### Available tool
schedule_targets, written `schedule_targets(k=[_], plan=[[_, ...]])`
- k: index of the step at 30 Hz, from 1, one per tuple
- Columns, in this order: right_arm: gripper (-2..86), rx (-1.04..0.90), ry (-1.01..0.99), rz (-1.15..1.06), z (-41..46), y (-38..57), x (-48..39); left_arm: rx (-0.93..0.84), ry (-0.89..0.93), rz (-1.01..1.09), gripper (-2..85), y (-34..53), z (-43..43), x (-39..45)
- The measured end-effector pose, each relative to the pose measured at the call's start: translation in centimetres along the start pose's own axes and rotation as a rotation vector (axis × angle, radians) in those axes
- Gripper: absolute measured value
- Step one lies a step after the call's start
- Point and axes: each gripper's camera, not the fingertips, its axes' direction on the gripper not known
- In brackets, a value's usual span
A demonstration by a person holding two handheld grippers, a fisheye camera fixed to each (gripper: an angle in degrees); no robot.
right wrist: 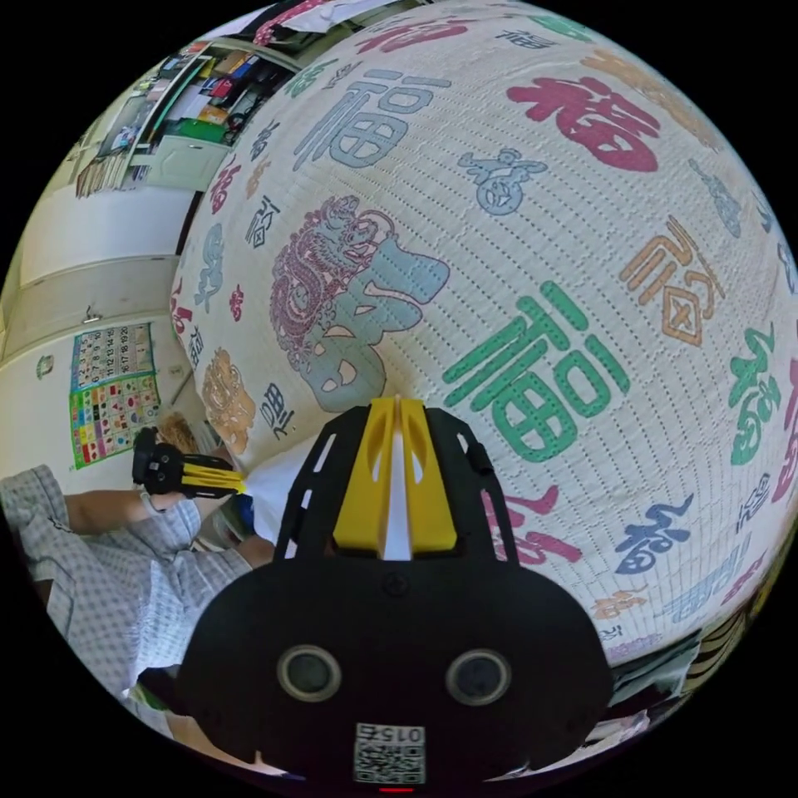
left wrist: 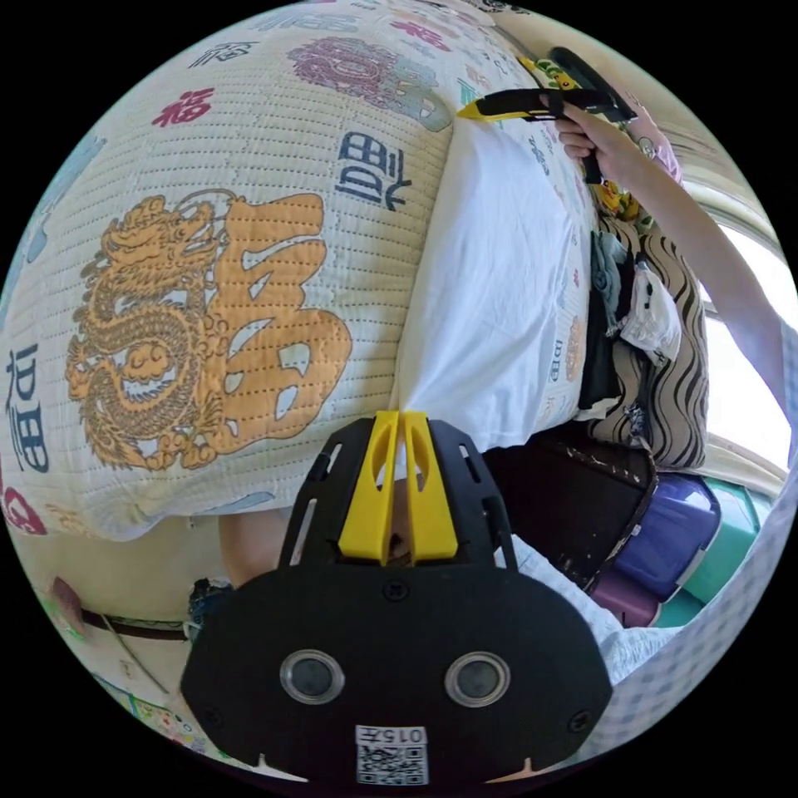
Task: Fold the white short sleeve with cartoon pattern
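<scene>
Both tongs (left wrist: 401, 420) (right wrist: 397, 407) pinch the white shirt (left wrist: 490, 283), its cartoon pattern hidden.

One plain white cotton garment (left wrist: 490, 291) lies on one cream quilted bedspread printed with coloured characters and dragons (left wrist: 208, 274) — two black-and-yellow tongs at work, the left tongs (left wrist: 401, 432) and the right tongs (right wrist: 397, 420); one colourful number chart (right wrist: 112, 391) hangs on the wall.

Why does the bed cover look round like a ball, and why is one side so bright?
Right gripper view: the fisheye lens bulges the bed cover like a ball. Left gripper view: daylight glares white at the window, washing it out; the white shirt stays sharp.
</scene>
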Motion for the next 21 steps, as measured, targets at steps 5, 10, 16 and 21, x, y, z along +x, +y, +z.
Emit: schedule_targets(k=[5, 10, 16, 21], plan=[[3.4, 0.137, -0.006, 0.065, -2.1, 2.9, -0.3, 0.003, 0.013, -0.006, 3.3, -1.2, -1.1, -0.9], [7.5, 0.350, -0.155, 0.205, -5.3, 14.6, -1.0, -0.039, 0.046, 0.067, 8.4, -2.4, -2.5, -0.4], [8.4, 0.176, -0.253, 0.520, 2.1, 28.2, -4.2, 0.059, -0.010, 0.153, 7.9, -5.9, -5.1, 0.8], [4.2, 0.071, -0.397, 0.671, 8.7, 31.4, -5.2, 0.015, -0.091, 0.181, 6.2, -7.8, -3.3, 1.5]])
